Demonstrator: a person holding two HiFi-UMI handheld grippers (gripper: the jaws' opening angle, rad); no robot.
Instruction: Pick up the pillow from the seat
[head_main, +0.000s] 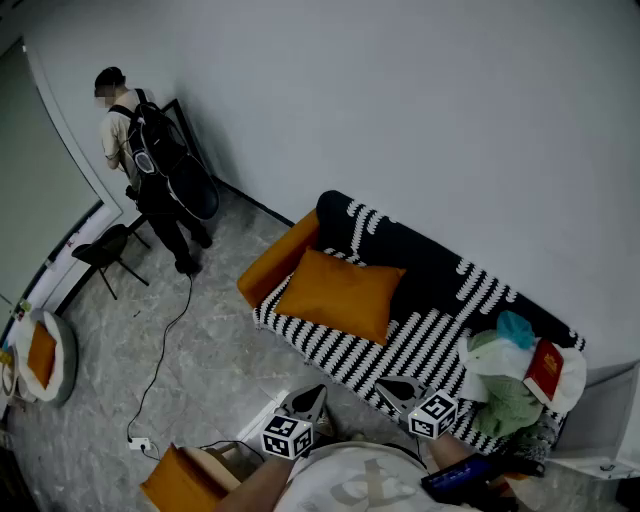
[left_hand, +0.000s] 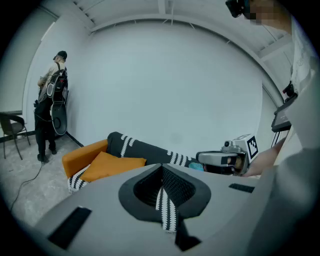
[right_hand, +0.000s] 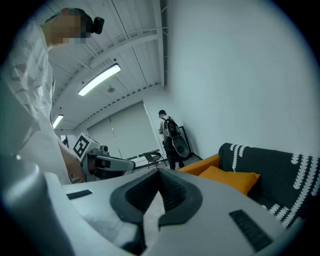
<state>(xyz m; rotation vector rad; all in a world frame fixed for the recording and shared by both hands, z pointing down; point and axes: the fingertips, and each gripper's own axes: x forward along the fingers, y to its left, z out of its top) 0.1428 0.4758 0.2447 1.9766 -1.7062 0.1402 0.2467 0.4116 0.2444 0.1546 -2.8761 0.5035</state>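
The orange pillow (head_main: 340, 295) lies on the seat of the striped sofa (head_main: 440, 335). It is at the end of the seat by the orange arm (head_main: 280, 258), and it leans a little on the dark back of the sofa. A pile of clothes (head_main: 510, 375) sits at the other end of the seat, well apart from the pillow.

The left gripper (head_main: 308, 398) and the right gripper (head_main: 398, 390) are both held low in front of the person, near the front edge of the seat. Neither one touches the pillow. The left fingers (left_hand: 167, 215) are clenched tight with nothing between them. The right fingers (right_hand: 167, 192) are clenched too, and they hold nothing.

So I think the job is at its first step: getting near the pillow. Nothing has been picked up yet.

Next, one gripper should go toward the pillow and let its fingers come apart. Then it can pinch an edge or a corner of the pillow and lift it off the seat. The pillow looks soft, so it may sag when it comes up.

Another person (head_main: 150, 160) stands far off in the corner of the room.
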